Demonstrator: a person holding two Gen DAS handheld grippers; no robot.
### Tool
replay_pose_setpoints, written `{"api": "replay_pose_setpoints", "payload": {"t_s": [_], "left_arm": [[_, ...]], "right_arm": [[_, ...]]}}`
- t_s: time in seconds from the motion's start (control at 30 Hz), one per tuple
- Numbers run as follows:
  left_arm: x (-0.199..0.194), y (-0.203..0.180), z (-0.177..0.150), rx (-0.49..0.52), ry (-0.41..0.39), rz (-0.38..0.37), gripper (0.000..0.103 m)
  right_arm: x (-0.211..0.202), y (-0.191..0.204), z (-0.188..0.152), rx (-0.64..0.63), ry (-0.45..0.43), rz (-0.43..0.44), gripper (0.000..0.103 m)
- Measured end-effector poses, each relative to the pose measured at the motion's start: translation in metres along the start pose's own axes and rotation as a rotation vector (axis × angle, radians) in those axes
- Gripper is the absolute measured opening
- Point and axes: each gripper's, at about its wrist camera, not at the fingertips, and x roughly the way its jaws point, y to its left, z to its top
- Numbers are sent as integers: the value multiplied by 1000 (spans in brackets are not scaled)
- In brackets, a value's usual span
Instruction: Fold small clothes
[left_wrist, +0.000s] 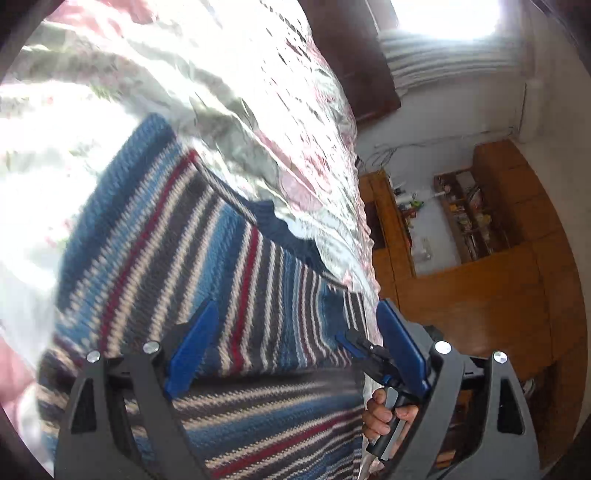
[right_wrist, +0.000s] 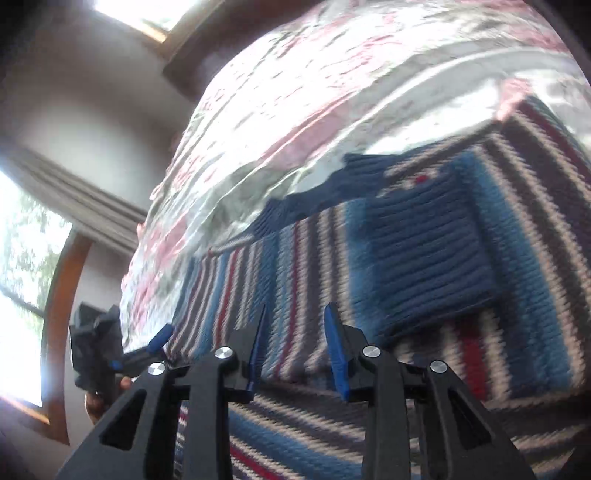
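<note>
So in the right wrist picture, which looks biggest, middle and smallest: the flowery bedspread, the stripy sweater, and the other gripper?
1. Flowery bedspread and stripy sweater: both fill much of the view, too alike to rank, and the sweater lies nearer the camera.
2. Other gripper, the left one: clearly smallest, at the left edge.

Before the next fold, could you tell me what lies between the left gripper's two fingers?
In the left wrist view, only the striped knit sweater shows between the open left gripper fingers.
</note>
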Motion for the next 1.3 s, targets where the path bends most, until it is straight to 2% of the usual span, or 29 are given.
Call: {"api": "replay_pose_setpoints", "payload": {"t_s": [0.07, 0.1, 0.13, 0.17, 0.2, 0.23, 0.3, 0.33, 0.4, 0.5, 0.57, 0.63, 0.67, 0.7, 0.73, 0.77, 0.87, 0.93, 0.97, 1.03, 1.1, 1.13, 1.2, 1.3], "left_arm": [[2, 15, 4, -38, 16, 50, 87], [5, 23, 3, -43, 28, 94, 84], [10, 30, 1, -54, 50, 136, 80], [11, 31, 2, -49, 62, 152, 76], [10, 28, 4, -39, 66, 144, 77], [7, 22, 8, -32, 65, 121, 78], [-1, 9, 17, 15, 32, 81, 87], [-4, 4, 24, 38, 15, 90, 88], [0, 8, 37, 20, 15, 101, 89], [17, 30, 46, -48, 54, 177, 87], [23, 45, 47, -64, 73, 213, 82], [23, 49, 47, -55, 80, 218, 81], [23, 48, 48, -50, 87, 225, 80], [20, 46, 49, -48, 93, 240, 78], [16, 40, 49, -45, 90, 244, 79], [9, 30, 47, -26, 76, 239, 82], [-6, 4, 33, 57, 67, 203, 87], [-6, 0, 20, 75, 102, 196, 87], [-2, 5, 15, 75, 118, 222, 87], [7, 21, 9, 56, 140, 284, 86], [7, 32, 9, 18, 129, 292, 80], [2, 31, 10, -5, 115, 275, 80], [-14, 19, 8, -15, 85, 246, 88], [-48, -5, -14, 36, 88, 214, 88]], "right_arm": [[7, -28, 4, 55, 28, -13, 26], [11, -39, 3, 69, 46, -18, 10], [12, -45, 2, 70, 56, -26, 0], [10, -46, 2, 71, 66, -13, 0], [2, -46, 6, 81, 65, 20, 9], [-12, -44, 13, 79, 32, 52, 28], [-41, -48, 35, 67, -69, 51, 32], [-51, -56, 48, 90, -97, 45, 32], [-60, -76, 69, 145, -123, 24, 32], [-49, -104, 84, 211, -93, -15, 32], [-39, -125, 85, 237, -79, -69, 20], [-41, -143, 80, 240, -85, -85, 2], [-43, -147, 78, 255, -85, -59, 2], [-48, -147, 75, 271, -89, -23, 8], [-58, -145, 71, 273, -104, 13, 24], [-72, -143, 66, 261, -126, 26, 30], [-103, -134, 50, 205, -150, 38, 31], [-109, -140, 34, 218, -127, 62, 31], [-106, -143, 28, 214, -114, 34, 31], [-92, -153, 22, 229, -81, -32, 24], [-96, -152, 19, 233, -97, -44, 20], [-104, -150, 18, 253, -114, -19, 28], [-130, -140, 9, 246, -154, 22, 39], [-166, -121, -28, 210, -136, 72, 44]]}}
